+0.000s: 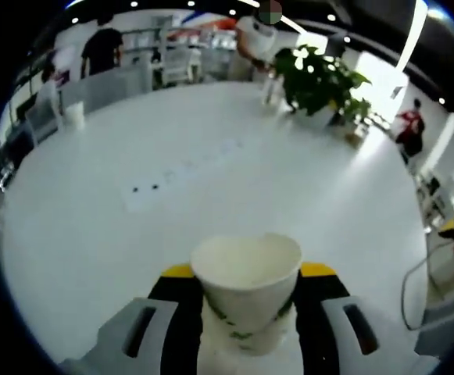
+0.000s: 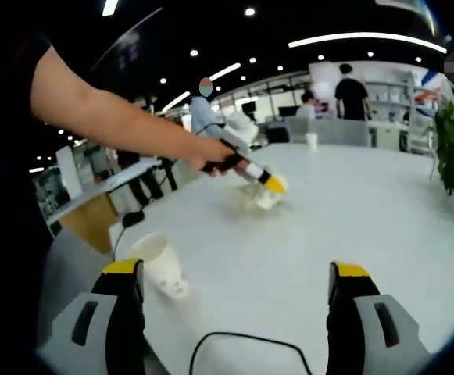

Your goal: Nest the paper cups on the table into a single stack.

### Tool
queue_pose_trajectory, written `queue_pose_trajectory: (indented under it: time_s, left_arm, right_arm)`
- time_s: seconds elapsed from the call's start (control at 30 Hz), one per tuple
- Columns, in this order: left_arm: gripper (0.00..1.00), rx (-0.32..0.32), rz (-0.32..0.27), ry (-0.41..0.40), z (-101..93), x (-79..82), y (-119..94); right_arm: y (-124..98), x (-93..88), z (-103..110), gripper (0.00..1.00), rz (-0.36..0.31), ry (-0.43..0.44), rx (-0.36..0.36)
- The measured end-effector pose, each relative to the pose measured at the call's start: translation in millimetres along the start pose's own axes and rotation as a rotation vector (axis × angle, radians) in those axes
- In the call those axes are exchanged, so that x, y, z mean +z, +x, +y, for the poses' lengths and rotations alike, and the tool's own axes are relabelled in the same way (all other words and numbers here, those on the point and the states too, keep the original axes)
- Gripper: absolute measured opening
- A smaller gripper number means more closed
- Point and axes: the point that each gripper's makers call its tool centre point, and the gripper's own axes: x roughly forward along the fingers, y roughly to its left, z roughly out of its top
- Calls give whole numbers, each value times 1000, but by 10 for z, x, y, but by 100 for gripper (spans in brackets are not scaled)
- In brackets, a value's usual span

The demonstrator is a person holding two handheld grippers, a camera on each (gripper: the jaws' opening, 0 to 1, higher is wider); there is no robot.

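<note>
A white paper cup (image 1: pixel 246 293) with green print stands upright between the yellow-tipped jaws of my left gripper (image 1: pixel 248 271), pinched so that its rim is dented. From the right gripper view, that left gripper (image 2: pixel 271 185) is held by a person's hand over the white table (image 2: pixel 352 226), its cup (image 2: pixel 259 200) blurred just above the tabletop. Another paper cup (image 2: pixel 161 266) lies on its side near the table's left edge. My right gripper (image 2: pixel 238 273) is open, with its jaws wide apart and nothing between them.
A potted plant (image 1: pixel 316 78) stands at the table's far side. A lone cup (image 1: pixel 74 114) stands at the far edge, also seen as a cup (image 2: pixel 311 141). A black cable (image 2: pixel 246 344) loops near my right jaws. People stand by shelves beyond.
</note>
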Motion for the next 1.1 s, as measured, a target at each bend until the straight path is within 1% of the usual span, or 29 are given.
queue_pose_trajectory:
  time_s: [0.03,0.17,0.27,0.37,0.4,0.43,0.47,0.5,0.57,0.6,0.63,0.7,0.73,0.83,0.93,0.97,1.0,1.03,1.07,1.1]
  left_arm:
    - [43,-4,-14,13,-8,19,-10]
    - [43,-9,-48,21,0,97,-72]
    - [43,-10,-59,22,29,136,-83]
    - [44,-14,-85,25,35,202,-119]
    - [44,-21,-101,24,26,242,-122]
    - [44,-38,-136,28,-1,315,-139]
    - [44,-42,-153,34,-3,371,-151]
    - [44,-34,-157,41,12,401,-172]
    - [44,-45,-199,60,10,524,-202]
    - [44,-41,-201,62,19,547,-215]
    - [44,-35,-220,73,35,598,-234]
    - [44,-41,-294,95,49,789,-307]
    - [44,-45,-320,98,57,854,-341]
    - [44,-50,-362,103,84,976,-437]
    - [44,-46,-384,119,150,1025,-501]
    - [44,-51,-398,114,161,1050,-522]
    - [43,-57,-428,118,167,1088,-567]
    - [43,-49,-445,132,194,1115,-599]
    - [43,-47,-448,133,199,1105,-623]
    - [43,-56,-474,131,204,1143,-660]
  right_arm:
    - [0,3,4,97,0,-1,0]
    - [5,7,14,97,2,-1,-1]
    - [7,6,17,97,5,-4,-1]
    - [3,41,1,97,5,-5,-1]
    - [2,48,-2,97,4,-6,-1]
    - [5,74,-29,97,6,-6,-1]
    - [6,77,-32,97,6,-6,-1]
    - [8,89,-44,97,8,-7,-1]
    - [14,101,-52,97,9,-7,0]
    - [22,106,-57,97,10,-8,1]
    - [27,113,-61,97,12,-9,1]
    - [39,141,-69,97,13,-11,3]
    - [47,162,-76,97,12,-13,3]
    - [98,192,-61,97,10,-19,2]
    - [149,214,-44,97,9,-25,2]
    - [159,211,-34,97,9,-26,2]
    - [173,216,-27,97,10,-28,3]
    - [180,215,-20,97,10,-29,4]
    - [194,223,-16,97,11,-32,5]
    - [193,218,-10,97,11,-33,6]
